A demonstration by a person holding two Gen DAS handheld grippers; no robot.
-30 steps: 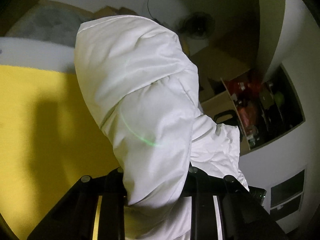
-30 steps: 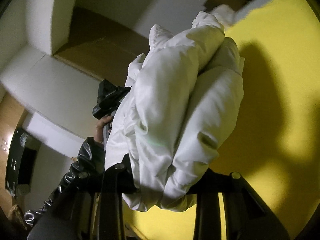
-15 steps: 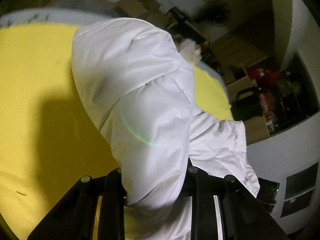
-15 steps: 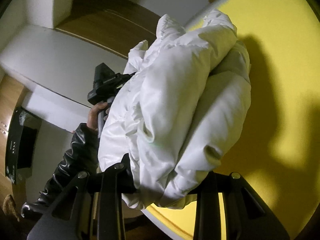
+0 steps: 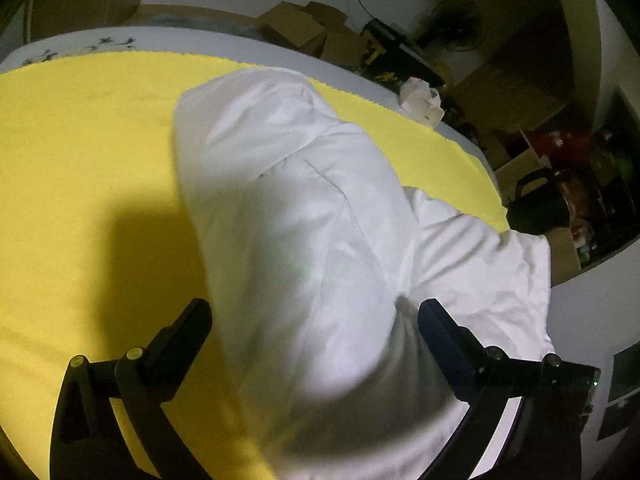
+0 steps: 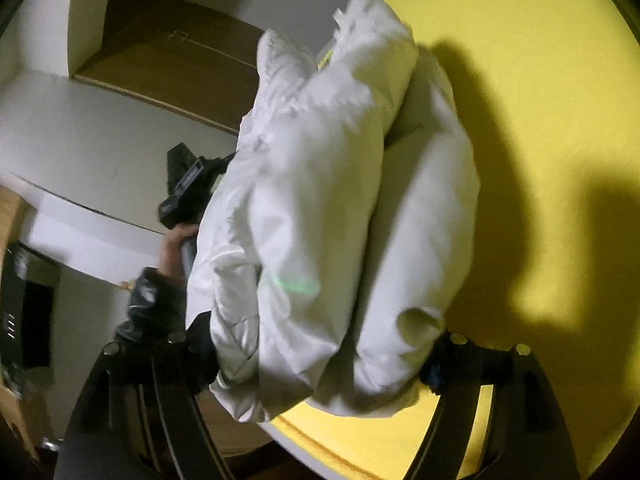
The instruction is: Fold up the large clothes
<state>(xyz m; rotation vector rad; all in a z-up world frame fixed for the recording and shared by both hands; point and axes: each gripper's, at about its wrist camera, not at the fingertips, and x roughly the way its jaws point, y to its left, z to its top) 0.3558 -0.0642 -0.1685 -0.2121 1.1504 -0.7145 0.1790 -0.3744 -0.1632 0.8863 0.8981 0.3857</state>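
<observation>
A white puffy jacket (image 5: 304, 216), folded into a thick bundle, lies on the yellow cloth (image 5: 88, 128) near its edge. My left gripper (image 5: 316, 316) is open, its fingers spread wide on either side of the jacket's near end. In the right wrist view the jacket (image 6: 340, 208) sits between the open fingers of my right gripper (image 6: 320, 356), which stand apart at its near end. The left gripper's body (image 6: 188, 188) and the hand holding it show beyond the jacket on the left.
The yellow cloth covers a white table whose edge (image 5: 460, 128) runs along the back right. Cardboard boxes (image 5: 304, 28), a fan (image 5: 456, 28) and cluttered shelves (image 5: 580, 184) stand behind it. A brown cabinet (image 6: 160, 60) and white walls lie beyond the table's near edge (image 6: 304, 448).
Both grippers have opened and let go of the jacket. The jacket has come down from the air onto the yellow cloth.
</observation>
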